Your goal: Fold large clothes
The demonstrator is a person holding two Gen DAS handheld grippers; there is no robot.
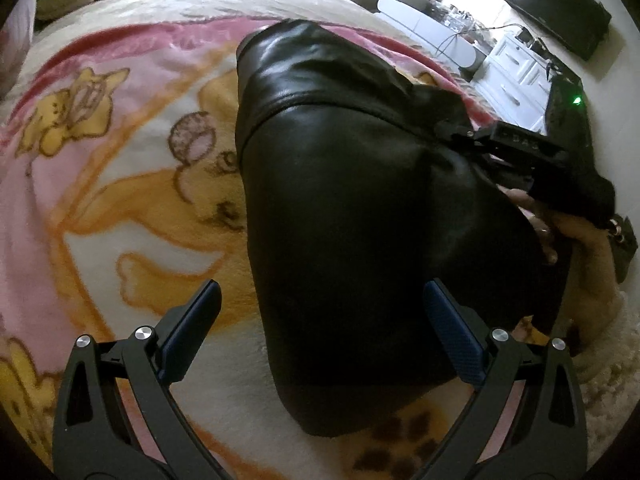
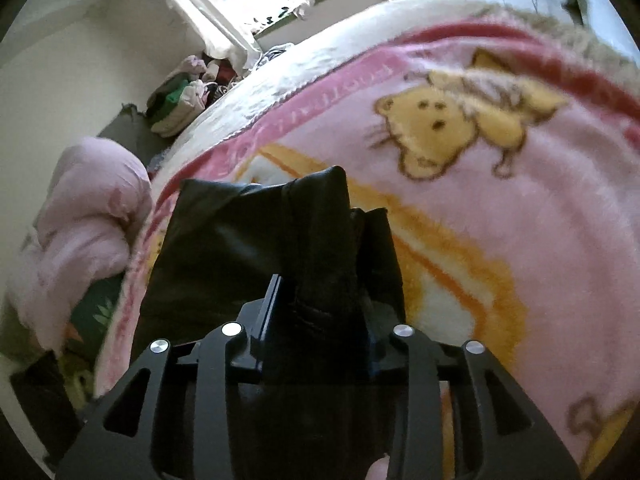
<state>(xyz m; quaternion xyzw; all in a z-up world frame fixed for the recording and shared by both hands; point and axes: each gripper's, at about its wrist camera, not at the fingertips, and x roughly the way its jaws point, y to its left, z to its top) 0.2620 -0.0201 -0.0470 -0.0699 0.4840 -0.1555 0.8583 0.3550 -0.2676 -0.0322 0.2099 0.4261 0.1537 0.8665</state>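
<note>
My right claw [image 2: 320, 304] pinches the black jacket [image 1: 360, 220] while my left claw [image 1: 320, 328] hangs wide open, so the slippery jacket could slide out and flop onto the blanket [image 1: 120, 160].

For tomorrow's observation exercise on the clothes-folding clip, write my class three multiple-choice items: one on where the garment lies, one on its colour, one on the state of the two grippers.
1. Where does the leather garment lie?
A. On a cartoon-print blanket
B. On a wooden floor
C. In a basket

2. What colour is the garment?
A. Red
B. Black
C. White

3. How do the grippers stand?
A. Both open
B. Both shut on cloth
C. Left open, right shut on the garment

Answers:
1 A, the pink blanket with yellow animals lies under it.
2 B, it is glossy black in both views.
3 C, the left gripper has its fingers wide apart, while the right gripper pinches a bunched fold.
</note>
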